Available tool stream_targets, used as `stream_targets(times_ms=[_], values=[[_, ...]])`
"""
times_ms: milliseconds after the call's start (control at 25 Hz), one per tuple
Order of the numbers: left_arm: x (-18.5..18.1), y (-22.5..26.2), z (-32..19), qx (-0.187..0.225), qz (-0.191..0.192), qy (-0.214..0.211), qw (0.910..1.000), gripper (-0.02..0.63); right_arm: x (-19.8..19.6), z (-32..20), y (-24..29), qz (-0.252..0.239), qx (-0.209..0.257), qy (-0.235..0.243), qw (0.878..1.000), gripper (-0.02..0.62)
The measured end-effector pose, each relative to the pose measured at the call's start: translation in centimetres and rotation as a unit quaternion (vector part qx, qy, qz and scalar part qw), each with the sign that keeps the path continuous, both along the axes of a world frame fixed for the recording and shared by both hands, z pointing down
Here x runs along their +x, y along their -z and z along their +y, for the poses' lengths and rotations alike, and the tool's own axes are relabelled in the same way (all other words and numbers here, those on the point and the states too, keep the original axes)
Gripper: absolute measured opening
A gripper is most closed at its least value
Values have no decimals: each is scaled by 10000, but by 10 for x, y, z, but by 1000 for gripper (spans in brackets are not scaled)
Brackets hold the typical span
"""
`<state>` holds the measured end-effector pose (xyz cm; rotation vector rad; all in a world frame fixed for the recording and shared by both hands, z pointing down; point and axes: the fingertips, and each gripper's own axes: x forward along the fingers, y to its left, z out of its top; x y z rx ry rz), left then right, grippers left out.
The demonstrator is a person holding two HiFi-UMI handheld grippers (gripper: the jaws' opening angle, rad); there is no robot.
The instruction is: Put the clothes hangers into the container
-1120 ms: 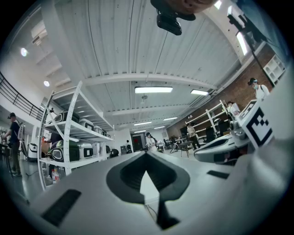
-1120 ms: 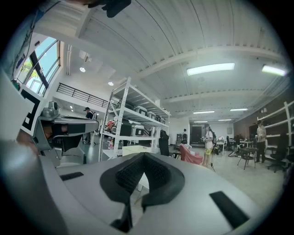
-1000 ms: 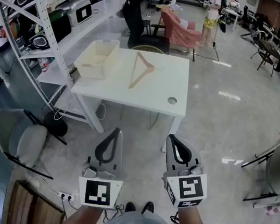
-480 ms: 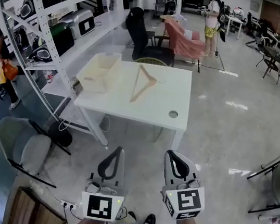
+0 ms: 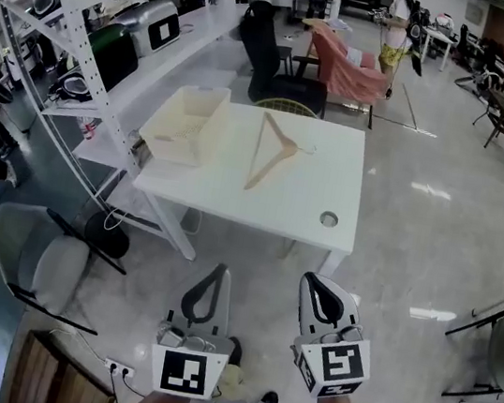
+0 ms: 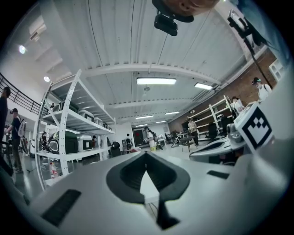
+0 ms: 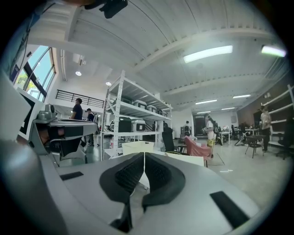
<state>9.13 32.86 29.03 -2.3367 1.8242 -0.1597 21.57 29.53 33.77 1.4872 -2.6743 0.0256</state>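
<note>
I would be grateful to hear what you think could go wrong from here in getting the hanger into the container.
1. The wooden hanger lies flat on the white table, so jaws may push it along rather than grip it. The left gripper and right gripper are both shut and short of the table.
2. The hanger looks about as long as the container, so it may catch on the rim or rest tilted across it.

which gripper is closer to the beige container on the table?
Left. In the head view the left gripper is short of the table, roughly in line with the container; the right gripper is equally short of it, farther to the right.
</note>
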Motion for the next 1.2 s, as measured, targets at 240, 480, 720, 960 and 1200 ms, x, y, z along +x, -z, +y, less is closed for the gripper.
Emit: stream_targets(times_ms=[240,480,720,960,1200], values=[[-39,2,-76,-7,80,-74,9999,11,-35,-77,5,15,77,-127,9999,12],[-74,18,-137,156,134,-175,9996,12,-66,-137,20,74,179,-262,9995,12],[-102,26,-179,351,138,-307,9988,11,-93,-179,31,152,359,-379,9985,12],[-114,24,-206,328,254,-434,9982,12,-106,-206,30,253,340,-479,9980,12],[-115,8,-226,114,318,-524,9981,12,-107,-222,15,337,159,-557,9978,12]])
